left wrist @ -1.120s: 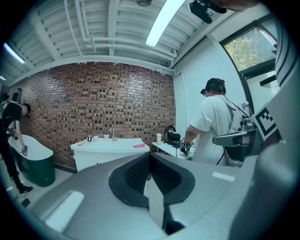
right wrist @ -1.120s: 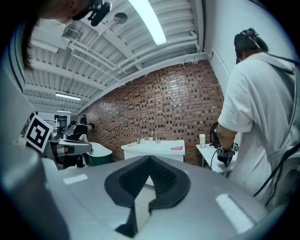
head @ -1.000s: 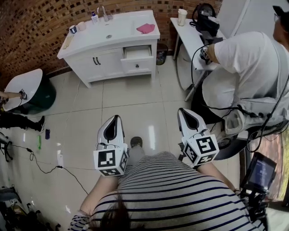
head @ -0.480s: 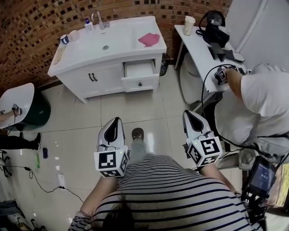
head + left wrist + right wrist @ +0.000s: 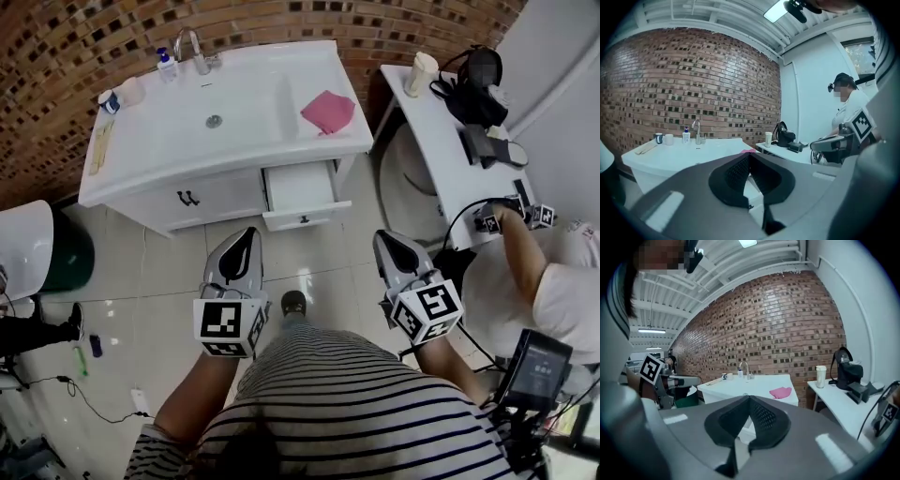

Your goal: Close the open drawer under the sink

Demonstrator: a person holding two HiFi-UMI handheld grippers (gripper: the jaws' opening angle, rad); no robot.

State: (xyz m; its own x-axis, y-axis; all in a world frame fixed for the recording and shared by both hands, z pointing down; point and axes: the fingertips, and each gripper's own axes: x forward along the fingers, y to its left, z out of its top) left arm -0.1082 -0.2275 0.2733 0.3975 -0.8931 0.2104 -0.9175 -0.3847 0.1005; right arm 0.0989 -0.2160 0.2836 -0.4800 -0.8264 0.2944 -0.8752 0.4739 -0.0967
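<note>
The white sink cabinet stands against the brick wall. Its right-hand drawer is pulled out, with the small dark knob on its front panel facing me. In the head view my left gripper is held over the floor tiles, a short way in front of the cabinet and left of the drawer. My right gripper hovers to the drawer's right. Neither touches the cabinet. The jaws of both meet at the tips with nothing between them, as the left gripper and right gripper show in their own views.
A pink cloth, faucet, soap bottle and cup are on the countertop. A white side table with a cup and black bag stands right. A seated person is far right. A green bin is left.
The sink cabinet has come much nearer and larger in the head view as I walked toward it. Both grippers stayed shut and held in front of me.
</note>
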